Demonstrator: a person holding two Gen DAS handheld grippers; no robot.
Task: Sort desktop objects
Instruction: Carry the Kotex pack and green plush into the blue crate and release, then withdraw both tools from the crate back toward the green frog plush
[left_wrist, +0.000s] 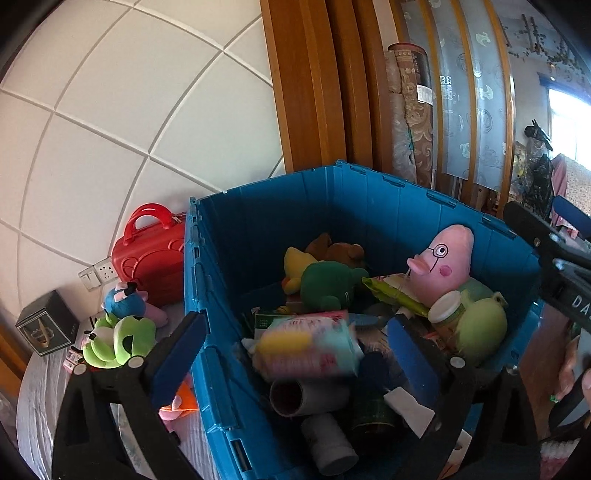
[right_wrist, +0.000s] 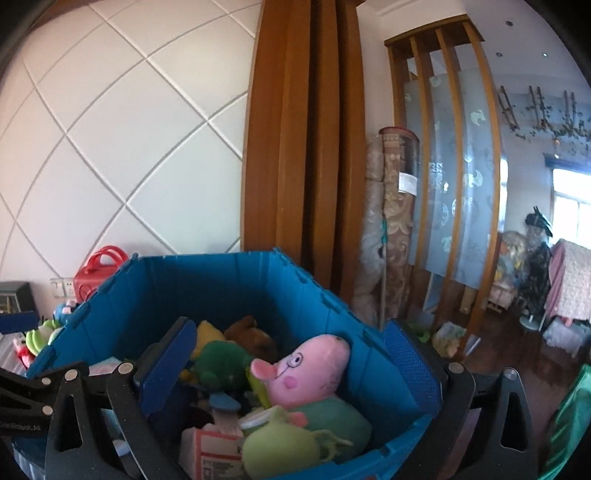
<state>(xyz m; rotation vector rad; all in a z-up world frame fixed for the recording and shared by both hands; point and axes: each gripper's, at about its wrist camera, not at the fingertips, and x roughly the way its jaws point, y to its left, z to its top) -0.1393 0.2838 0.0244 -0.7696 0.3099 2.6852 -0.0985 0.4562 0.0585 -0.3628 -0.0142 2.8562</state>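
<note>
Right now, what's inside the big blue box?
The blue box holds a pink pig plush, a dark green plush, a yellow one, a brown one, packets and tubes. The bottom is covered by the pile.

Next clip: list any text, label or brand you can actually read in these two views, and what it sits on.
"DA": white letters, cut off by the frame edge, on the right claw's black body.
White lettering on the left claw's black body: too small to read.
Pink-and-white packet in the blue crate: print blurred.
White-and-red carton: print too small.
Tag on the rolled carpet: unreadable.
</note>
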